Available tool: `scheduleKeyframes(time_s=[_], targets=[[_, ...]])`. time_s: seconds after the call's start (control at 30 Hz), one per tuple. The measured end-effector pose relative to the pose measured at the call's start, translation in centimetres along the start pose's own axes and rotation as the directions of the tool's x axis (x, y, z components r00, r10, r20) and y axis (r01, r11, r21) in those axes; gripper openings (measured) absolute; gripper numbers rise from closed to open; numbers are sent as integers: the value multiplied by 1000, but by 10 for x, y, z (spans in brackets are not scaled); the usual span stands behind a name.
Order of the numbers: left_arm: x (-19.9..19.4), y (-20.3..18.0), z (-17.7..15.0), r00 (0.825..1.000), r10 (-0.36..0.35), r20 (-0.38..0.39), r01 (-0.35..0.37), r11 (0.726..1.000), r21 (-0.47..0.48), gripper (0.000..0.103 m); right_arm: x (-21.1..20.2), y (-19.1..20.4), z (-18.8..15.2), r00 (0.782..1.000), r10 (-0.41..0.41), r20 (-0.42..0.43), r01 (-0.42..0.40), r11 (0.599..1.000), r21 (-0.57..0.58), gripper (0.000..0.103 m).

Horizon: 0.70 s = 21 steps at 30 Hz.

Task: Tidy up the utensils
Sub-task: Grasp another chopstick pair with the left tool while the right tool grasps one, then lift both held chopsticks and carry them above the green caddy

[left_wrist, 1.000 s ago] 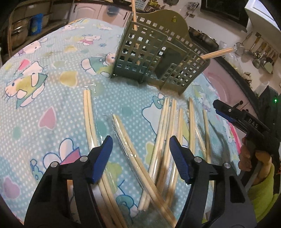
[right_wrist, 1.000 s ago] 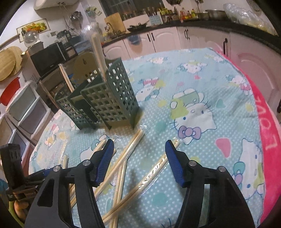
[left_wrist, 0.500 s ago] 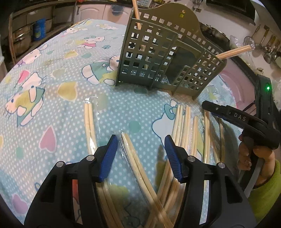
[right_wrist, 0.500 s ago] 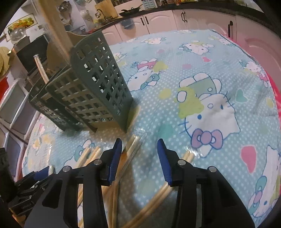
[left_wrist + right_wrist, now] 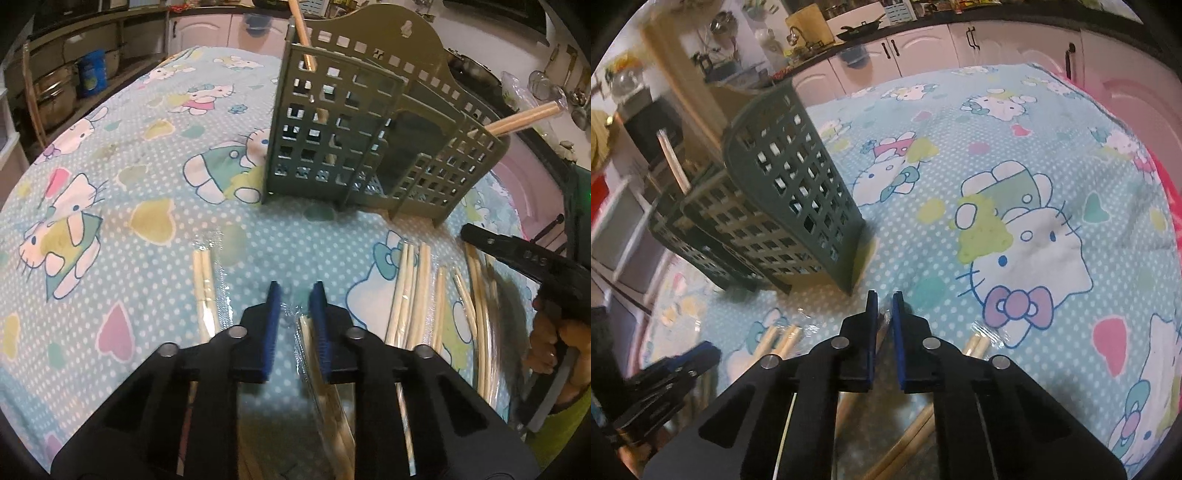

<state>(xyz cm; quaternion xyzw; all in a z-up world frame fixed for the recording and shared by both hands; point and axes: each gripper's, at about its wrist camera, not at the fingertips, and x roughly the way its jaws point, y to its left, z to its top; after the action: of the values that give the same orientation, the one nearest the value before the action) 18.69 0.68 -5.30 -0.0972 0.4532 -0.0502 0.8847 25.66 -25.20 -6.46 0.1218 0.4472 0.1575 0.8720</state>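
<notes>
Several plastic-wrapped chopstick pairs (image 5: pixel 410 291) lie on the cartoon-print tablecloth in front of a green slotted utensil holder (image 5: pixel 369 136), which has chopsticks (image 5: pixel 524 118) standing in it. My left gripper (image 5: pixel 295 295) has closed down around the top end of one wrapped pair (image 5: pixel 321 373). My right gripper (image 5: pixel 882 299) is nearly closed on the end of another wrapped pair (image 5: pixel 882 328), just in front of the holder's corner (image 5: pixel 798 206). Each gripper shows in the other's view, the right one (image 5: pixel 517 254) and the left one (image 5: pixel 683 365).
More wrapped pairs lie left of my left gripper (image 5: pixel 205 280) and beside my right gripper (image 5: pixel 975 343). Kitchen cabinets (image 5: pixel 923 48) and shelves with pots (image 5: pixel 55 92) surround the table. The pink table edge (image 5: pixel 1167 184) runs along the right.
Both grippers moved down and forward toward the holder and closed from wide open onto wrapped chopstick pairs.
</notes>
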Motion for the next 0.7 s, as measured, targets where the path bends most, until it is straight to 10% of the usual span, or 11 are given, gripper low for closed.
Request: scheduleKeyframes(time_s=[0.7], targets=[[-86,-2,32,965,-139,224,139,990,15,2,-110,53,6,963,208,172,-187,974,-127,6]])
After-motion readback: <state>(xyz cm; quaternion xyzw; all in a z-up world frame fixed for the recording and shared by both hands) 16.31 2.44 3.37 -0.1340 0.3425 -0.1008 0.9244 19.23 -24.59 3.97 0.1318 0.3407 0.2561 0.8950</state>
